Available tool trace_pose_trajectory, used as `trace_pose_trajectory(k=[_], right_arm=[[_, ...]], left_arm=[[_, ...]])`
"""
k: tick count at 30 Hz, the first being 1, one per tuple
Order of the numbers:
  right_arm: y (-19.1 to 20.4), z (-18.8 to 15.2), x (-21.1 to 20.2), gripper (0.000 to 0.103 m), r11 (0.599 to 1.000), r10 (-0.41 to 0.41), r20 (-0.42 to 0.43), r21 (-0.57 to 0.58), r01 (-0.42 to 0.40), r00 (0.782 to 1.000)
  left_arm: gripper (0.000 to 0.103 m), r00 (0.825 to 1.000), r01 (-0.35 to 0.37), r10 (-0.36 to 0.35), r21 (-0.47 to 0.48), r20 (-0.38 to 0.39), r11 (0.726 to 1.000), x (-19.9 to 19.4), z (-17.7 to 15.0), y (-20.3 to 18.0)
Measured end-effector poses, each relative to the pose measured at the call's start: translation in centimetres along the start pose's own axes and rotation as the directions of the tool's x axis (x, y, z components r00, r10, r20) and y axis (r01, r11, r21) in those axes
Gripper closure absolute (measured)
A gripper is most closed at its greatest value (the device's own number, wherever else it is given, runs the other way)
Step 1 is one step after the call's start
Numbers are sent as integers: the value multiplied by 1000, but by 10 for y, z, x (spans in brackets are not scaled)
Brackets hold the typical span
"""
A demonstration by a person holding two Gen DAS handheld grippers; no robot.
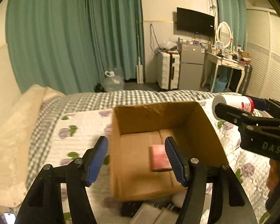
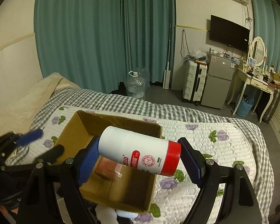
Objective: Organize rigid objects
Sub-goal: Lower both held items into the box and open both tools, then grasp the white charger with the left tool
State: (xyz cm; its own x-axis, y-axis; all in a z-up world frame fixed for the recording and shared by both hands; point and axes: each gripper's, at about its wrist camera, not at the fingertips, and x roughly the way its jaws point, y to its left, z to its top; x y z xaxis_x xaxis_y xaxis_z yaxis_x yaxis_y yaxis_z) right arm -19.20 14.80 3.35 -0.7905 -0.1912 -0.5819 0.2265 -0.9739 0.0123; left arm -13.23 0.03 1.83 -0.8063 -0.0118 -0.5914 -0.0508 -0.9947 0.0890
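An open cardboard box (image 1: 149,115) (image 2: 121,125) stands on the bed. A pink flat box (image 1: 159,157) (image 2: 108,168) lies on its floor. My left gripper (image 1: 136,149) hangs open over the box's near left wall, nothing between its blue pads; the right wrist view shows it at the box's left side (image 2: 43,144). My right gripper (image 2: 138,145) is shut on a white bottle with a red cap (image 2: 140,149), held sideways end to end above the box. In the left wrist view that bottle (image 1: 231,102) and the right gripper (image 1: 239,105) hover over the box's right wall.
A floral quilt (image 2: 205,149) over a checked blanket covers the bed, with a cream pillow (image 1: 15,127) at left. Grey and dark items (image 1: 149,212) lie before the box, a phone (image 1: 9,217) at lower left. A suitcase (image 2: 194,80), fridge and dressing table stand beyond.
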Motion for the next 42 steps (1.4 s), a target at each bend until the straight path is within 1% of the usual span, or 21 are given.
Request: trace_pose_trajectory(k=[5,7,11,14,16,17,19,20,22,27,31,34,36,39,42], right_arm=[[3,-20,17,20,1000,11,-58,-9,-12,998],[6,-29,30,20,1000,17,-90,-18,-19,996],[13,-43,57,20,999,21,-145,-36,-27,989],[17,-51,72,20,998,19,-170,-52,-29,985],[20,-56,80,20,998,17,-184,-60,-28,983],[23,-57,82,20,997,10,-179,-72,-23,984],[26,-58,84,19,996,-7,-170,-92,-8,985],[26,-57,84,15,996,-2,-167,-92,-14,986],[25,-55,81,9,997,10,-152,-73,-22,988],[24,-46,58,8,998,10,-116,-57,-16,993],[24,-42,22,8,998,3,-94,-67,-9,996],[22,-44,0,8,997,-9,-87,-78,3,996],[20,-49,-17,8,997,-17,-76,-77,11,997],[15,-62,-31,8,998,-10,-87,-62,5,996],[13,-85,-42,8,998,-13,-110,-61,7,994]], left_arm=[[36,999,-42,42,-23,4,999,-14,-25,11],[36,999,-53,53,-47,-4,997,-12,-40,15],[35,997,-65,63,-48,-38,997,-1,-63,18],[36,998,-53,51,-45,-46,998,6,-72,18],[35,997,-57,55,-45,-50,997,8,-75,16],[35,998,-51,50,-40,-39,998,7,-76,15],[35,998,-38,36,-38,-44,999,6,-76,13],[35,999,-30,28,-40,-46,999,5,-77,13],[35,999,-24,23,-39,-48,999,5,-77,14],[35,999,-16,15,-42,-36,999,-3,-75,16],[35,999,-14,13,-30,-34,999,-11,-74,14],[35,1000,-1,0,-30,-30,1000,-22,-80,12],[35,999,7,-8,-30,-40,1000,-25,-87,10],[35,996,26,-27,-9,-81,1000,-25,-100,6],[35,994,38,-37,13,-107,999,-26,-113,3]])
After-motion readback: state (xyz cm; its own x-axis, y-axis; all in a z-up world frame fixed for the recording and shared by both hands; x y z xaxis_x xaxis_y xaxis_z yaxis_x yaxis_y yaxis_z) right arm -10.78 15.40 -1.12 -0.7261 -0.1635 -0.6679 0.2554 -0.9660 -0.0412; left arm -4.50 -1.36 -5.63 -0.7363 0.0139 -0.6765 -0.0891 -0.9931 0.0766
